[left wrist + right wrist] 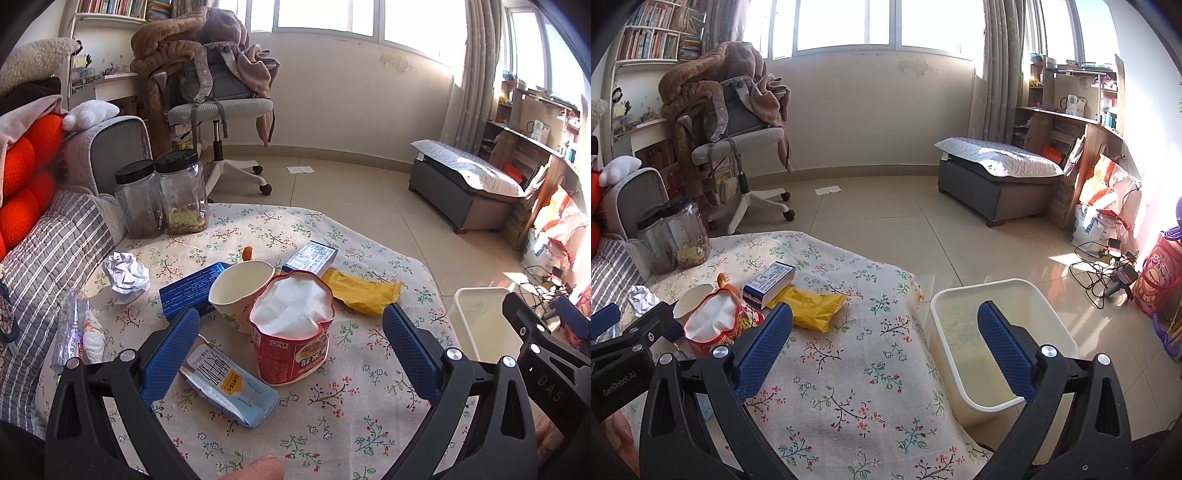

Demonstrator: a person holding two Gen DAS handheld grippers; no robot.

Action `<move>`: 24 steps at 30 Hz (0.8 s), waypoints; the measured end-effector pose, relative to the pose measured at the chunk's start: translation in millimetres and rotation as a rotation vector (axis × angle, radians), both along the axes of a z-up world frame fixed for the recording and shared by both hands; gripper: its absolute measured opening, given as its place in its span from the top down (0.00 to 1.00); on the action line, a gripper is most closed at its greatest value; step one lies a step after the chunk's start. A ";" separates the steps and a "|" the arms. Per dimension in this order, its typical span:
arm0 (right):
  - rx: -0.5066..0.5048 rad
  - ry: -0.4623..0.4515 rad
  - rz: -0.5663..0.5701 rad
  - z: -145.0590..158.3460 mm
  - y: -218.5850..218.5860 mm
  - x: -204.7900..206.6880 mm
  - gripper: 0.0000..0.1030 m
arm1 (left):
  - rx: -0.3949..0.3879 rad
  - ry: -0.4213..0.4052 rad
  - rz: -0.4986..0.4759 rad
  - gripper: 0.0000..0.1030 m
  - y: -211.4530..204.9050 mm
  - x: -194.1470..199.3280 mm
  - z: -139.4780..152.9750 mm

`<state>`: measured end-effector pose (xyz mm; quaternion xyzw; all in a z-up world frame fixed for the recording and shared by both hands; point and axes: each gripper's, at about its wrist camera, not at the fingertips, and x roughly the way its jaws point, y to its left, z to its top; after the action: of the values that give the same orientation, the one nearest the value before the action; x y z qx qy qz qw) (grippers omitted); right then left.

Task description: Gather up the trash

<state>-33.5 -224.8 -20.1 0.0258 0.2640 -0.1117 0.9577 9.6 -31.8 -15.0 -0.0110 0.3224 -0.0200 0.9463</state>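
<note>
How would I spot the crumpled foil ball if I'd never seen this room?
Find the low table with the floral cloth beside the grey striped sofa. On the table's sofa side, just beyond the dark blue flat carton, lies the crumpled silver foil ball. It is the only shiny, wrinkled metallic lump; its neighbours are printed boxes, cups and wrappers.

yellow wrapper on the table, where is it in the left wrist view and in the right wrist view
Left wrist view: the yellow wrapper lies right of centre, just right of the red noodle cup and in front of the small white and blue box.
Right wrist view: the yellow wrapper lies left of centre, just beyond the left finger's tip.
Shared landmark: the white bin beside the table.
</note>
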 end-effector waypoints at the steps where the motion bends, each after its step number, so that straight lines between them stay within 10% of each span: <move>1: -0.001 0.008 0.000 -0.6 0.9 1.1 0.07 | 0.003 0.002 0.000 0.06 0.2 0.4 -0.6; 24: 0.145 0.247 0.102 12.2 18.7 57.7 0.07 | -0.073 0.057 0.101 0.06 47.4 35.9 23.6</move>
<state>24.2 -206.2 -7.9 0.0674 0.3883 -0.0461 0.9179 45.5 15.6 8.6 -0.0623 0.3475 0.0162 0.9355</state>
